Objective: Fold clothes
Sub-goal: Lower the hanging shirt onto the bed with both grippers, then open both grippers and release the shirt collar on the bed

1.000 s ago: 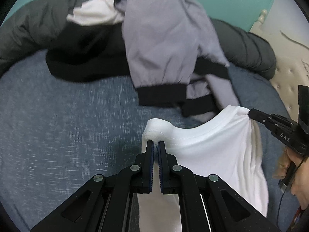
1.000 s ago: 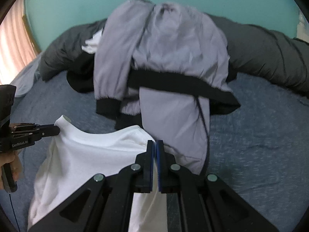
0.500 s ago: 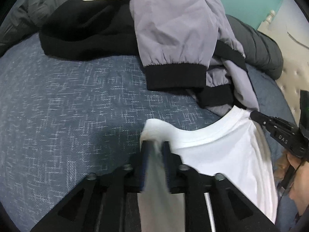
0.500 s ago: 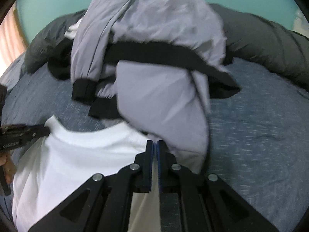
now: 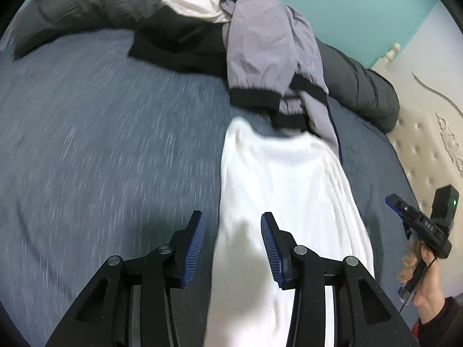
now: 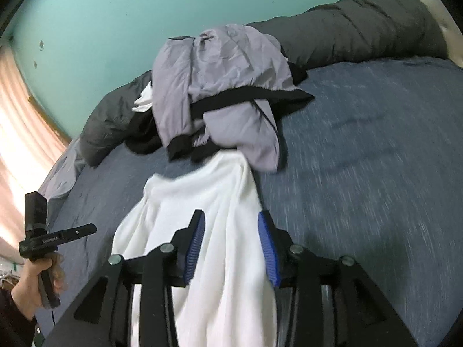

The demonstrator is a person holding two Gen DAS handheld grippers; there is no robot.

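A white T-shirt (image 5: 289,179) (image 6: 202,190) lies stretched out on the blue bed sheet (image 5: 101,130), its far end touching a grey jacket with black trim (image 5: 269,43) (image 6: 222,69). My left gripper (image 5: 231,222) is open, and the shirt's left edge runs loose below and between its blue pads (image 5: 194,248). My right gripper (image 6: 230,219) is open too, above the shirt's right side, gripping nothing. Each gripper shows in the other's view, held in a hand: the right gripper (image 5: 405,214) at the right edge, the left gripper (image 6: 84,230) at the left edge.
A black garment (image 5: 179,40) and a white one (image 5: 196,3) lie under the jacket. A dark grey duvet (image 6: 361,23) is rolled along the far side by the teal wall. A cream tufted headboard (image 5: 428,133) is at the right, a lit curtain (image 6: 17,133) at the left.
Both grippers were shut on the white T-shirt's shoulders; both have opened and drawn back. The shirt has dropped onto the bed.
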